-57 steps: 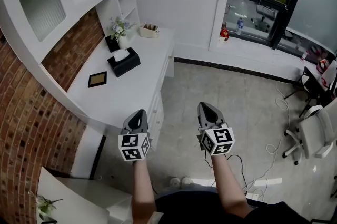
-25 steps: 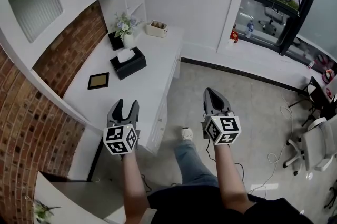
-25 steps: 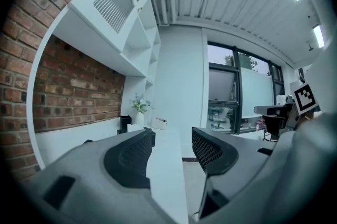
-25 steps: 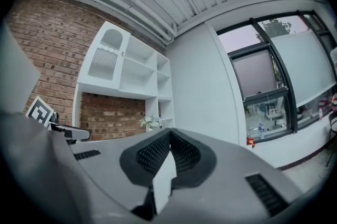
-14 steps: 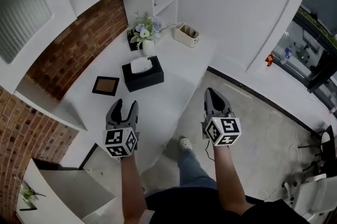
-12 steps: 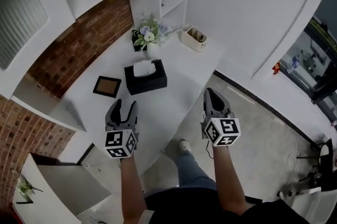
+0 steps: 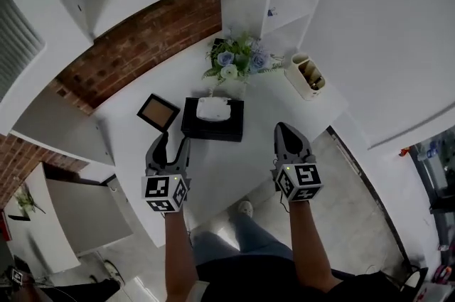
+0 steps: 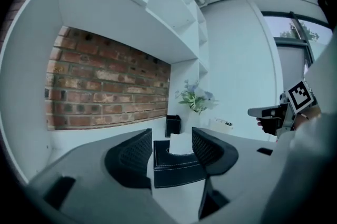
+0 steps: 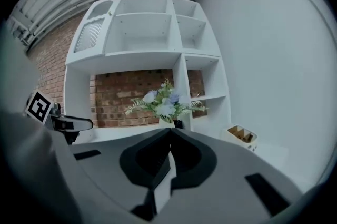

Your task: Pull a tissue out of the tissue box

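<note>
A black tissue box (image 7: 213, 124) lies on the white desk (image 7: 263, 144), with a white tissue (image 7: 212, 109) sticking up from its top slot. My left gripper (image 7: 172, 143) is open and hovers just short of the box, a little to its left. In the left gripper view the box (image 8: 176, 170) and tissue (image 8: 180, 144) sit framed between the spread jaws of the left gripper (image 8: 171, 133), not touched. My right gripper (image 7: 284, 128) is shut and empty over the desk, right of the box. The right gripper (image 9: 169, 130) points at the flowers (image 9: 164, 101).
A framed picture (image 7: 158, 111) lies left of the box. A vase of flowers (image 7: 234, 62) stands behind it, and a beige holder (image 7: 307, 75) sits at the back right. Brick wall (image 7: 153, 34) and white shelves back the desk. A white cabinet (image 7: 78, 212) stands at lower left.
The person has walked up to the desk, so the tissue box now lies just beyond the left gripper. The left gripper has opened; the right stayed shut.
</note>
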`<state>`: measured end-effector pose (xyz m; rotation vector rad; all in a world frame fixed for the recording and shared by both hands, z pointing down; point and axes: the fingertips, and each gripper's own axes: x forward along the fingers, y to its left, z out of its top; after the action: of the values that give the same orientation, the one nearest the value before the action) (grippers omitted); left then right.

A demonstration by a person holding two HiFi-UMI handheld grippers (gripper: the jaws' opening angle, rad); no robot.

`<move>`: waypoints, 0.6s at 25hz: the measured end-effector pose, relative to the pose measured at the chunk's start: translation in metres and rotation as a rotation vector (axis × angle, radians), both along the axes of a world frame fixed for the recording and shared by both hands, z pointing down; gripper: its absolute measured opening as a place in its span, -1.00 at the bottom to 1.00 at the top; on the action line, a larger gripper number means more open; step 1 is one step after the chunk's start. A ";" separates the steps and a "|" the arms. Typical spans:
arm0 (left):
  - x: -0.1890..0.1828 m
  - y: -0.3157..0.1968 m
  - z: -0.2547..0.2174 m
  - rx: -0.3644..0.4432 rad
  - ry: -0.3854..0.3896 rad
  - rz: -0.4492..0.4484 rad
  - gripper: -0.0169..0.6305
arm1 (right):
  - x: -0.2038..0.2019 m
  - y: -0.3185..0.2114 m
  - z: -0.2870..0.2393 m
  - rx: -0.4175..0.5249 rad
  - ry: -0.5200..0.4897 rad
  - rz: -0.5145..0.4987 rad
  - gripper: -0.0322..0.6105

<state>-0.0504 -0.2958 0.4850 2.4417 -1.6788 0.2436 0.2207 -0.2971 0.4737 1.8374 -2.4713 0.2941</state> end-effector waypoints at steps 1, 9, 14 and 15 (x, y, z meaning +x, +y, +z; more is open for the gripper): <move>0.003 -0.002 0.001 -0.005 -0.012 -0.006 -0.30 | -0.002 -0.005 0.003 -0.007 -0.001 -0.017 -0.91; 0.015 -0.007 0.002 -0.029 -0.036 -0.028 -0.30 | -0.028 -0.023 0.013 -0.034 -0.005 -0.142 -0.91; 0.025 -0.013 0.000 -0.029 -0.024 -0.016 -0.30 | -0.038 -0.028 0.011 -0.046 0.007 -0.180 -0.91; 0.027 -0.015 0.001 -0.031 -0.023 -0.013 -0.30 | -0.039 -0.029 0.011 -0.046 0.011 -0.184 -0.91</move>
<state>-0.0238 -0.3109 0.4860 2.4139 -1.6863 0.2951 0.1816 -0.3262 0.4845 1.5753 -2.5793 0.3273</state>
